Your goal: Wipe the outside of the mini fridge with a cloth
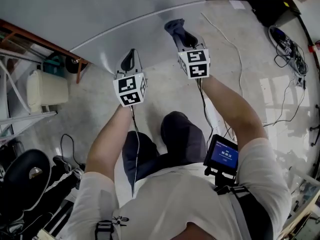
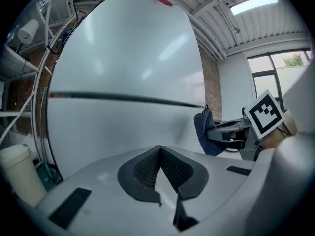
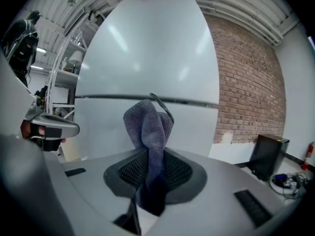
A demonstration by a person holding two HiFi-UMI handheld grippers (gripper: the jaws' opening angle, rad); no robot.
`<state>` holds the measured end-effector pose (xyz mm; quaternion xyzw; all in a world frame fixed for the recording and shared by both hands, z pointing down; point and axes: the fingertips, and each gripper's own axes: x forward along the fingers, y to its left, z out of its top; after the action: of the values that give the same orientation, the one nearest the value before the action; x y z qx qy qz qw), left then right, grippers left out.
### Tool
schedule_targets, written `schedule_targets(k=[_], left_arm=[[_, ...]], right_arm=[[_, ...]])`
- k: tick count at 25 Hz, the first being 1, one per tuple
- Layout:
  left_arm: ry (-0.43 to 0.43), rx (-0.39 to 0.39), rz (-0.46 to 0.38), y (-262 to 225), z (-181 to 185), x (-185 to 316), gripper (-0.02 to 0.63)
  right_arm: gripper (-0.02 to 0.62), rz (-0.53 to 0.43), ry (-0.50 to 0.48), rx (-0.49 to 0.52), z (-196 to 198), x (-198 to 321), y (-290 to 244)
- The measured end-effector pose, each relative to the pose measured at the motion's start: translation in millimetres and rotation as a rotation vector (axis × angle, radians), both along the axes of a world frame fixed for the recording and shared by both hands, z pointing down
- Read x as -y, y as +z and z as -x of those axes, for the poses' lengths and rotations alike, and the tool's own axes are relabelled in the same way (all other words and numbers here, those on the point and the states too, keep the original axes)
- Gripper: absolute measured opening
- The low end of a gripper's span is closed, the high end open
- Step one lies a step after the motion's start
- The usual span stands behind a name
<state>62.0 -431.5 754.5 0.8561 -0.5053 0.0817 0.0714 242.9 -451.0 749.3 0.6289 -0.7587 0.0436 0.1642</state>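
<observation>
The glossy white mini fridge (image 3: pixel 147 48) stands just ahead; my right tool (image 1: pixel 181 34) grips the bunched grey microfibre cloth (image 3: pixel 146 127), my left tool (image 2: pixel 160 168) is clenched empty, so I judge this the approach, and next the cloth must press flat on the door.

Head camera stares steeply down — both gripper cameras look forward, close on the same mini fridge (image 2: pixel 123 58).

Both arms outstretched; left gripper (image 2: pixel 160 156) jaws seemingly together, right gripper (image 3: pixel 150 170) pinching cloth (image 3: pixel 147 122).
</observation>
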Motion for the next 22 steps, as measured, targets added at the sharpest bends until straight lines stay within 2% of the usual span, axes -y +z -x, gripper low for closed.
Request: schedule_targets(k=[7, 13, 18, 22], left_arm=[[0.018, -0.01, -0.048, -176, -9, -32, 0.003], [0.001, -0.032, -0.105, -324, 8, -55, 0.003], [-0.038, -0.075, -0.12, -410, 30, -82, 0.003], [-0.053, -0.121, -0.154, -450, 58, -106, 0.003]], right_arm=[[0.086, -0.023, 0.001, 0.011, -9, -35, -174], [0.086, -0.094, -0.039, 0.041, 9, -62, -326], [0.086, -0.139, -0.062, 0.072, 24, -90, -422], [0.086, -0.19, -0.099, 0.084, 47, -115, -470]])
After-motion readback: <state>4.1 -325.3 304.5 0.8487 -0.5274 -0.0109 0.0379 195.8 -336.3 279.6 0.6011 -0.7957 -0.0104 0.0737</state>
